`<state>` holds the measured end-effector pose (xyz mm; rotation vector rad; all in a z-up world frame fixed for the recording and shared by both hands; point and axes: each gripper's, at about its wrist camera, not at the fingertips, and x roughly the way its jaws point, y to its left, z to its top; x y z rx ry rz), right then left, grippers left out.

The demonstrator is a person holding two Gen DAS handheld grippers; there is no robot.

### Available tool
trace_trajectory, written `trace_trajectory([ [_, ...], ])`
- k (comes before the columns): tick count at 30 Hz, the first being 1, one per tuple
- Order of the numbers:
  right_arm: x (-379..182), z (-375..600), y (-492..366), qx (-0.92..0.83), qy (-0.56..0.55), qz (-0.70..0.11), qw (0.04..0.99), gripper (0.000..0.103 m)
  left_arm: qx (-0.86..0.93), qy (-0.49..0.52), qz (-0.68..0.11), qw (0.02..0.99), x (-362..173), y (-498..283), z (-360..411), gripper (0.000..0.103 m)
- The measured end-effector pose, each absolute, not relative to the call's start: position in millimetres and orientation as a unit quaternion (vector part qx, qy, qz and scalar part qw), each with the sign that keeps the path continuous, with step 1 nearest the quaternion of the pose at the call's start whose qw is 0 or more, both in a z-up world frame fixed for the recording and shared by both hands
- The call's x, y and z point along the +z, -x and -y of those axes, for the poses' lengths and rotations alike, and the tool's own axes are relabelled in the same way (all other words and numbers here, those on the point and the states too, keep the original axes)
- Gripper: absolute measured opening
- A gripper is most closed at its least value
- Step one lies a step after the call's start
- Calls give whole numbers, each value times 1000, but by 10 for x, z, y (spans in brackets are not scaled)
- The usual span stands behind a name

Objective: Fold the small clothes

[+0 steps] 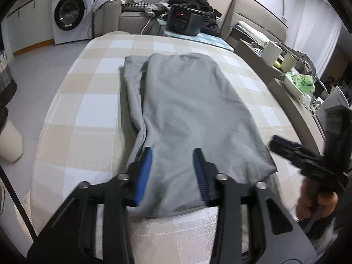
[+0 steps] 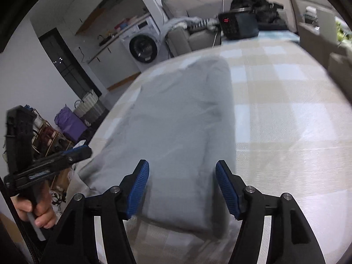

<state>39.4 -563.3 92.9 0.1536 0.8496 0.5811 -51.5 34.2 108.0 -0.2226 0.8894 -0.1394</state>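
A grey garment (image 1: 187,114) lies flat and lengthwise on the checked table (image 1: 92,110), folded into a long strip with a narrower layer showing along its left side. My left gripper (image 1: 173,154) is open, its blue pads either side of the garment's near edge, just above it. My right gripper (image 2: 182,167) is open over the near end of the same garment (image 2: 176,118), holding nothing. The right gripper also shows in the left wrist view (image 1: 286,147) at the garment's right corner. The left gripper shows in the right wrist view (image 2: 83,150) at the left.
A black appliance with a red display (image 1: 183,19) stands at the table's far end. A washing machine (image 1: 70,15) and a sofa with clothes (image 1: 132,6) are behind. A cluttered counter (image 1: 297,81) runs along the right. Baskets and a purple bag (image 2: 70,121) sit on the floor.
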Motion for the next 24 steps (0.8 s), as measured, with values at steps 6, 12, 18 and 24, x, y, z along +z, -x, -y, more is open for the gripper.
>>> trace_trajectory([
  [6, 1011, 5594, -203, 286, -48, -404, 868, 64, -111, 59, -432, 893, 883, 521, -23, 40],
  [12, 856, 5171, -128, 335, 13, -410, 848, 60, -95, 14, -459, 883, 592, 648, -73, 42],
  [18, 636, 5554, -175, 277, 9, -449, 849, 56, -92, 19, -462, 882, 625, 1022, -347, 42],
  [24, 680, 6107, -114, 217, -53, -449, 865, 53, -77, 131, -443, 883, 774, 998, -777, 42],
])
